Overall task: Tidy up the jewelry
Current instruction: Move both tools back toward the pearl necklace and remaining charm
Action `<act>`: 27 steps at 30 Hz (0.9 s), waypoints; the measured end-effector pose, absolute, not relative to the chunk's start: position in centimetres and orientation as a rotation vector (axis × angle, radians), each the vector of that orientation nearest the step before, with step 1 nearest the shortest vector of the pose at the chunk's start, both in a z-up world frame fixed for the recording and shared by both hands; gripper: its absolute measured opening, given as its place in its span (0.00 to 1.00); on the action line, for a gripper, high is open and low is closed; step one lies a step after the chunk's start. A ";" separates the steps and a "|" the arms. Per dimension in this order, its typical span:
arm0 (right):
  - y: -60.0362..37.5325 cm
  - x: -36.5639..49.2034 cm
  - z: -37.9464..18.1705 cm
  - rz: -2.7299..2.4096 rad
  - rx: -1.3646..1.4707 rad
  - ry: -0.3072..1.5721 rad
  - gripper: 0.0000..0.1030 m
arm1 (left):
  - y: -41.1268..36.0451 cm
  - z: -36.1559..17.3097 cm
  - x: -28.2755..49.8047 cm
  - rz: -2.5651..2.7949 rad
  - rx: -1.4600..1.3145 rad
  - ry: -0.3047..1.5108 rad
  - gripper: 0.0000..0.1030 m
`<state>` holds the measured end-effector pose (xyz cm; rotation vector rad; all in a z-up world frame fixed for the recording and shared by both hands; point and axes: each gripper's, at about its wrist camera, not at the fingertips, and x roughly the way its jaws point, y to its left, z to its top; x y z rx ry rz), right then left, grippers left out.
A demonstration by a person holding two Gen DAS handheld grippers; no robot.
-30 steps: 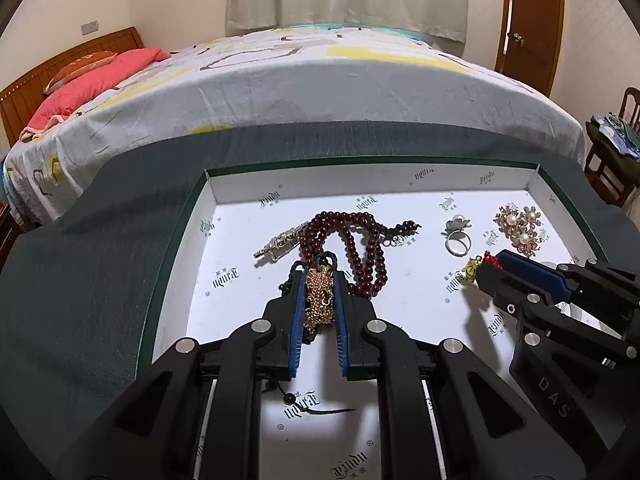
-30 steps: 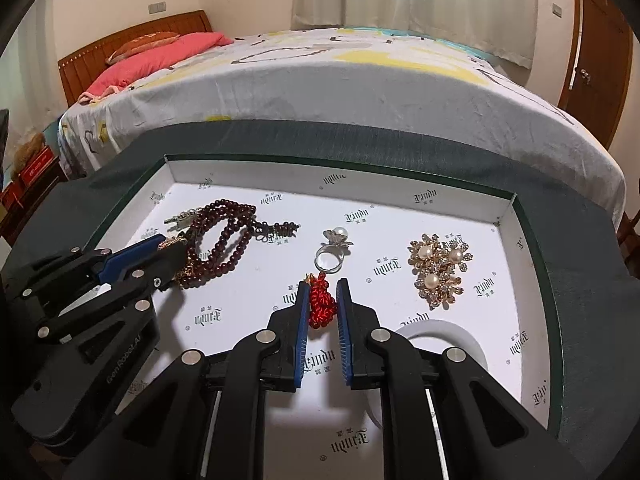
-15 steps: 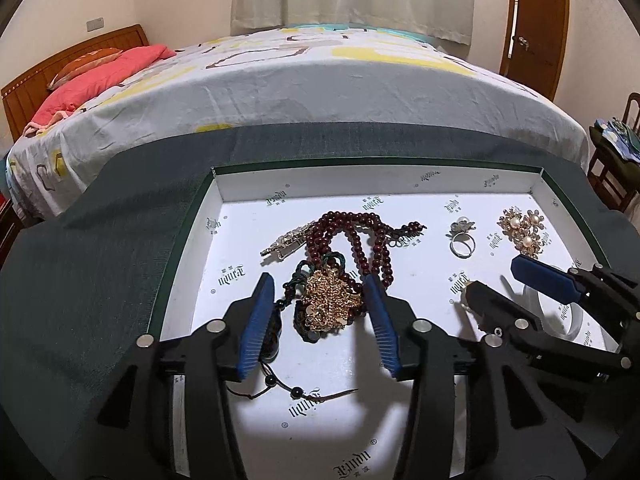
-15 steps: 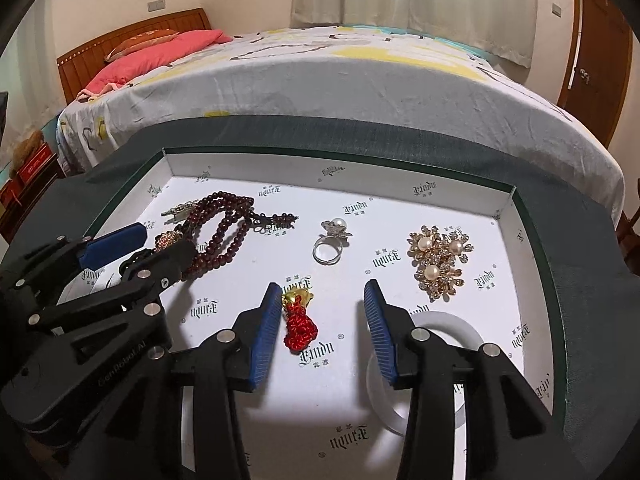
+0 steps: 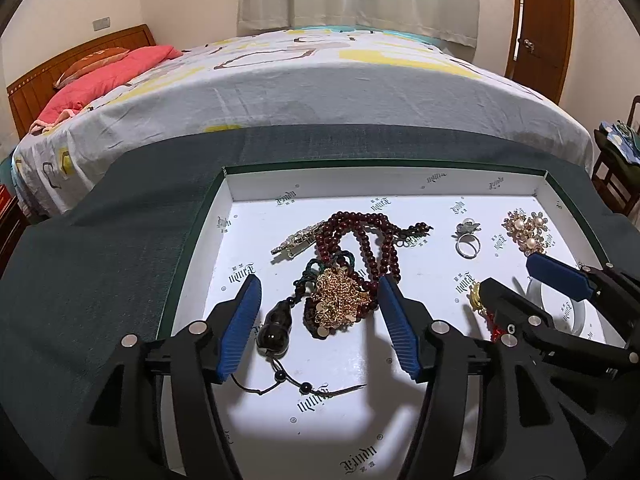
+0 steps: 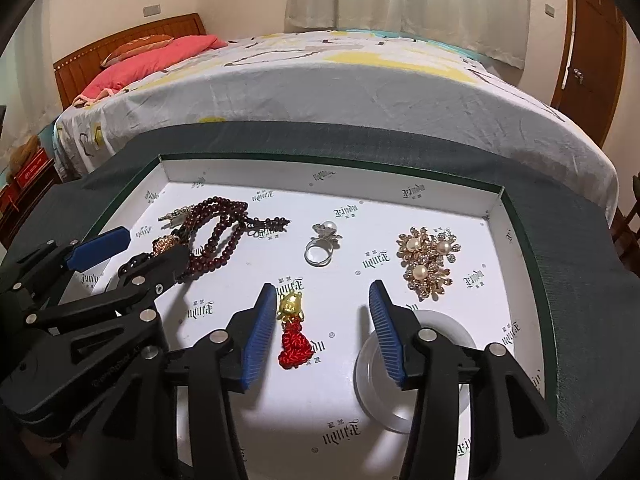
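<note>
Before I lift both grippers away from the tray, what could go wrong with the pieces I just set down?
1. The gold chain pile lies on the dark red bead necklace and beside the black gourd pendant's cord; these could tangle later.
2. The red tassel charm lies close to one blue pad of the right gripper, whose jaws have just been opening; lifting could snag it.

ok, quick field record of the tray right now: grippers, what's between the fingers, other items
left gripper: open, jaws just opened, gold chain cluster lies loose between fingers
right gripper: open, jaws just opened, red tassel charm lies loose between fingers
tray: white lining, green rim
other items: dark red bead strand, pearl ring, pearl brooch, clear bangle
</note>
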<state>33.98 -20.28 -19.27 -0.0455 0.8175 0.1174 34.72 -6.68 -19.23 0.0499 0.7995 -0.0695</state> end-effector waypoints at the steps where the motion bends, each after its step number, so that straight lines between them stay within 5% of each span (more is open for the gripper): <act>1: -20.3 34.0 -19.2 0.117 -0.046 0.816 0.47 | -6.6 -19.2 34.7 -0.067 0.051 0.800 0.59; 17: -20.8 33.8 -18.8 0.093 -0.046 0.800 0.55 | -6.4 -19.2 34.8 -0.048 0.050 0.804 0.71; 27: -21.6 33.2 -18.3 0.063 -0.040 0.776 0.71 | -6.1 -18.8 34.3 -0.037 0.052 0.788 0.82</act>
